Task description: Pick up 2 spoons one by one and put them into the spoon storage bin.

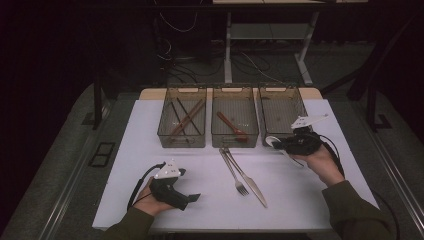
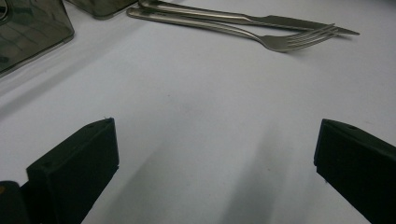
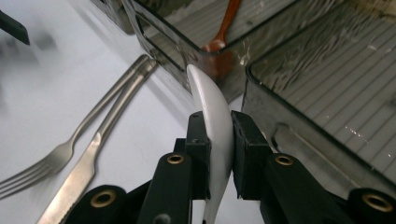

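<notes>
I have my right gripper [image 3: 219, 140] clamped on a white spoon [image 3: 212, 100], its black jaws pressing the handle from both sides so that the bowl sticks out ahead of them. In the high view that spoon [image 1: 273, 141] hangs off the desk, just in front of the near wall of the right-hand bin [image 1: 281, 107], which looks empty. I grip it on the narrow part because the pads can bite there, and the free bowl can lead over the rim.

The three clear bins sit in a row at the far side of the white desk [image 1: 150, 165], so sorting by kind seems the point: the left bin [image 1: 182, 120] has dark and wooden chopsticks [image 1: 186, 119], the middle bin [image 1: 235, 117] a reddish-brown wooden spoon [image 1: 232, 126]. My white spoon, I judge, belongs in the right one.

My left gripper [image 1: 192, 198] rests low near the desk's near edge with its jaws wide apart and nothing between them. It waits there, out of the way. The steel fork [image 1: 234, 172] and table knife [image 1: 248, 176] lie side by side in the middle, handles toward the bins, likely next in line.
</notes>
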Available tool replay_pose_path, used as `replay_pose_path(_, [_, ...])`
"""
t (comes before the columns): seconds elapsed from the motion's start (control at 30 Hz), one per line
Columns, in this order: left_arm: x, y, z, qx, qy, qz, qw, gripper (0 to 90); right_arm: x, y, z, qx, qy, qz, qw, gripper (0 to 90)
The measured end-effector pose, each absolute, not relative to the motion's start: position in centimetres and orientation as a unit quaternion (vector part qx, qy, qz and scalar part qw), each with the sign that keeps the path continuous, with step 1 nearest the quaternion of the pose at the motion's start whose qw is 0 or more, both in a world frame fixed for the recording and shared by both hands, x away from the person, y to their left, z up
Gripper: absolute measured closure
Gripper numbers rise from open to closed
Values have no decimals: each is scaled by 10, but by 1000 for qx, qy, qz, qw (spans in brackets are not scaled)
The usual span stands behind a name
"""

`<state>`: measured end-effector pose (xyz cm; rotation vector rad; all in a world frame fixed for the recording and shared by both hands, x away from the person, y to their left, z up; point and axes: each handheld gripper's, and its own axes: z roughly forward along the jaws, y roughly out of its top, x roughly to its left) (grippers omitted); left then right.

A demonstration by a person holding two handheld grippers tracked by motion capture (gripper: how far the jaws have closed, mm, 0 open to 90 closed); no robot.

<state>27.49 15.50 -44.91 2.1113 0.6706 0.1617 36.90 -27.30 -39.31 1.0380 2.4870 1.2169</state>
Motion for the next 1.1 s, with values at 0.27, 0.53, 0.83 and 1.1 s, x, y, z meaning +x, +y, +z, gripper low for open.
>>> replay_pose_path(0.27, [275, 155, -449, 852, 269, 65, 444, 0, 379, -262, -379, 344, 829, 431, 97, 779])
replay_pose_path(0.53, [275, 155, -449, 851, 270, 65, 445, 0, 391, -243, -366, 332, 826, 445, 98, 779])
replay_pose_path(0.83, [275, 155, -449, 850, 271, 63, 448, 0, 418, -214, -348, 323, 831, 442, 102, 779])
replay_pose_path(1.1, [274, 154, -448, 850, 267, 63, 449, 0, 439, -189, -342, 315, 835, 438, 107, 779])
